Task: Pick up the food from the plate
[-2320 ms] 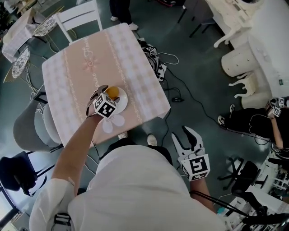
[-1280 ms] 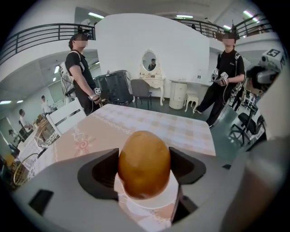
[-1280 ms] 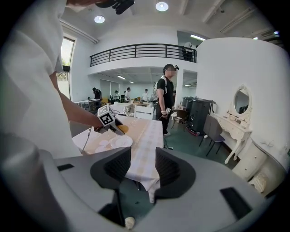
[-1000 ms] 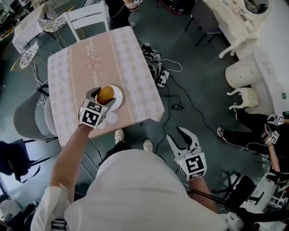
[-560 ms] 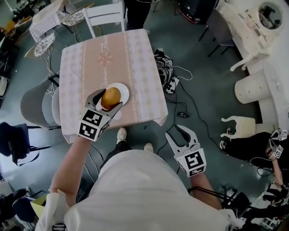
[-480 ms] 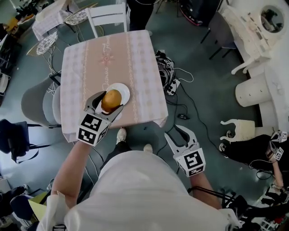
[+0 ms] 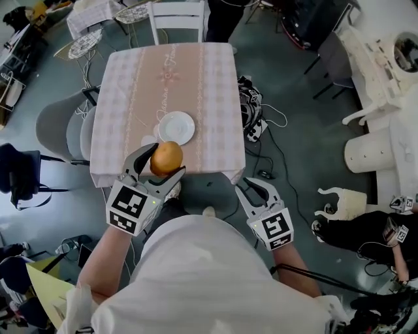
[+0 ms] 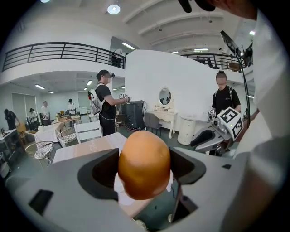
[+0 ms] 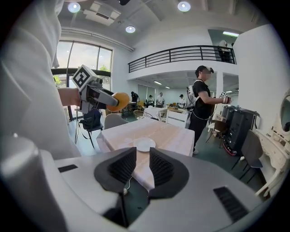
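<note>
A round orange piece of food (image 7: 166, 157) sits between the jaws of my left gripper (image 7: 167, 160), which is shut on it and holds it in the air just off the table's near edge. In the left gripper view the food (image 8: 144, 164) fills the gap between both pads. The white plate (image 7: 177, 127) lies bare on the pink checked table (image 7: 196, 78). My right gripper (image 7: 256, 188) hangs over the floor at the right. Its jaws are closing and only a narrow gap shows between them in the right gripper view (image 9: 142, 165), with nothing in it.
A white chair (image 7: 176, 16) stands at the table's far side and a grey chair (image 7: 59, 127) at its left. Cables and gear (image 7: 251, 114) lie on the floor to the right. A person (image 9: 199, 106) stands beyond the table. White furniture (image 7: 385, 78) lines the right.
My left gripper has lifted the food off the plate and drawn it back past the table's near edge. The right gripper's jaws stand narrower than before.
</note>
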`<state>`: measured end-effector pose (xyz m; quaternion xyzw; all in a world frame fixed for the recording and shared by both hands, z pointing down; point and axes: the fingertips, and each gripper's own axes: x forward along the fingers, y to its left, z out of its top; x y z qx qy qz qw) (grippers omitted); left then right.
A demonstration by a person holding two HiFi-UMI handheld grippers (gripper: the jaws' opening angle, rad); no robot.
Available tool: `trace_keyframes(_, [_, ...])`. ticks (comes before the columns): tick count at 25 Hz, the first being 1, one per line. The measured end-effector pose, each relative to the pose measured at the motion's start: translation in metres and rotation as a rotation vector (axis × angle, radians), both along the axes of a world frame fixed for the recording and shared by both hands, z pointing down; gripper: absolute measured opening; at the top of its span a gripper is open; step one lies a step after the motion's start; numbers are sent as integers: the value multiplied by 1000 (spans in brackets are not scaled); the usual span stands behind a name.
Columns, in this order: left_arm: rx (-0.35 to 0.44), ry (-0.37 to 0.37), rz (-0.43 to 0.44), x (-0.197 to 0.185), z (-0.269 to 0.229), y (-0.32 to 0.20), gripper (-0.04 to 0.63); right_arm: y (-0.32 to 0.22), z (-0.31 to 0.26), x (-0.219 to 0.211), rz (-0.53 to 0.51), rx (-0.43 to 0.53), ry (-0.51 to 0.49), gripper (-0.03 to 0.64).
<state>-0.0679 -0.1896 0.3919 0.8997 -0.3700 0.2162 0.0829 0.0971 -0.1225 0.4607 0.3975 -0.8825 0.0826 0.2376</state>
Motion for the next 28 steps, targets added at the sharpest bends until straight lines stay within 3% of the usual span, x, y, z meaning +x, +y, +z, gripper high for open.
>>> trace_keyframes(11, [1,10,-15,1,-4,35,356,7,2,-15,-93,9,12,43])
trace_keyframes(28, [2,2,18,7,-9,67,356,23,2,-31,-148,16,24,20])
